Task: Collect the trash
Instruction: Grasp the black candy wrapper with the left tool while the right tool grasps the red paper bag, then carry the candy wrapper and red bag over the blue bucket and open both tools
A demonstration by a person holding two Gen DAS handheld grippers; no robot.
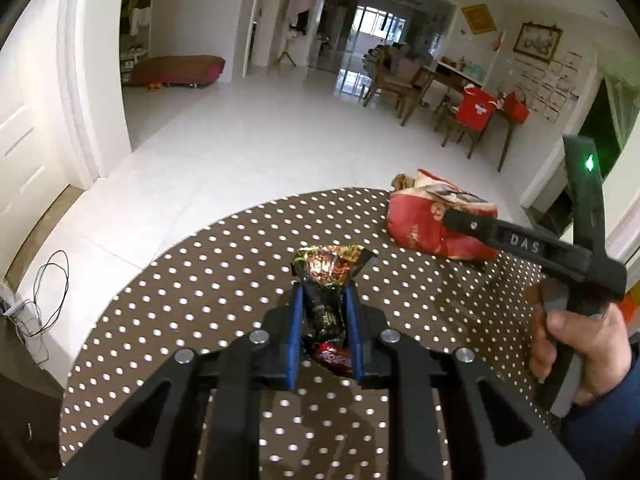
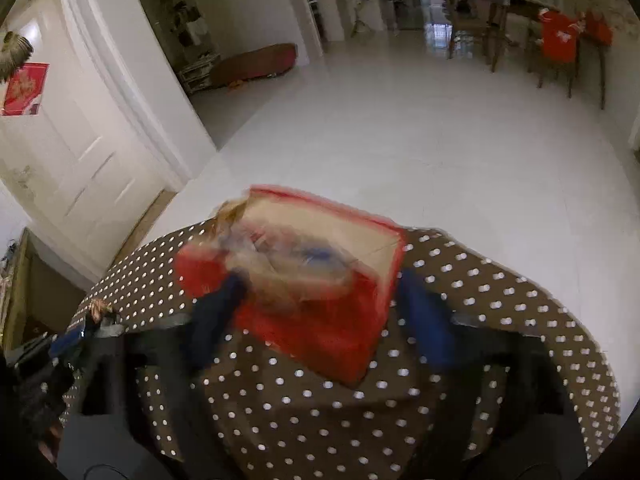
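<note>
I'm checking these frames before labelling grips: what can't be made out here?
- Right wrist view: right claw and red box are motion-blurred; contact unclear.
- Left wrist view: the box is partly covered by the right claw's finger.
- Left wrist view: black wrapper in left claw; its print is too crumpled to read.

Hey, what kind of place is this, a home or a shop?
Most likely a home's living and dining area: a polka-dot table up close, wooden dining chairs across the white tiled floor, and framed pictures on the wall.
</note>
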